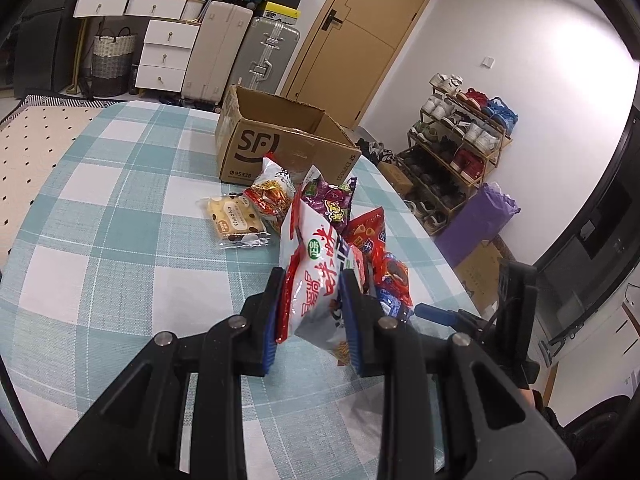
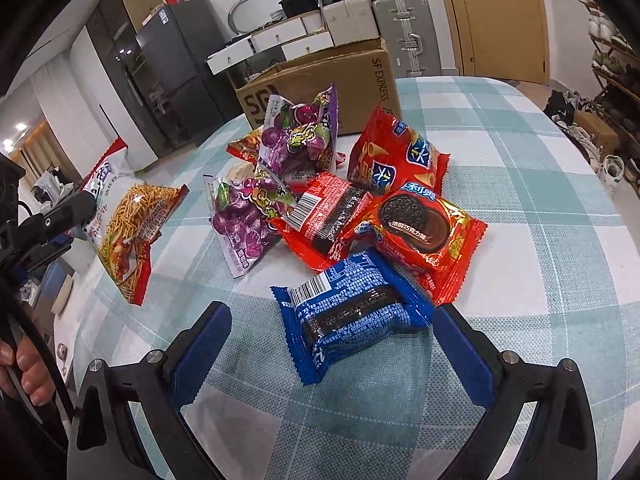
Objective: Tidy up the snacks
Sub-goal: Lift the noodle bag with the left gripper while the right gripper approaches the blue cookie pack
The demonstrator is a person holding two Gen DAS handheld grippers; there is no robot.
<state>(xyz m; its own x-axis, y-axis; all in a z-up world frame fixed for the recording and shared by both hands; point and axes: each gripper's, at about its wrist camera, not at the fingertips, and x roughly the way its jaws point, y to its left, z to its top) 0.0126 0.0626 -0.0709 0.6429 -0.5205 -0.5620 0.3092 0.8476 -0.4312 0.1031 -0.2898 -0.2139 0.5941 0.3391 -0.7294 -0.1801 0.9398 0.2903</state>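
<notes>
My left gripper is shut on a white and red noodle-snack bag and holds it above the table; the bag also shows at the left of the right wrist view. My right gripper is open, its jaws on either side of a blue cookie pack lying on the checked tablecloth. Behind the pack lie red cookie packs, a red cone-snack bag and two purple grape-candy bags. An open SF cardboard box stands at the table's far side.
A small cake pack and a red-white bag lie in front of the box. Suitcases, drawers and a door stand behind the table. A shoe rack is at the right, past the table edge.
</notes>
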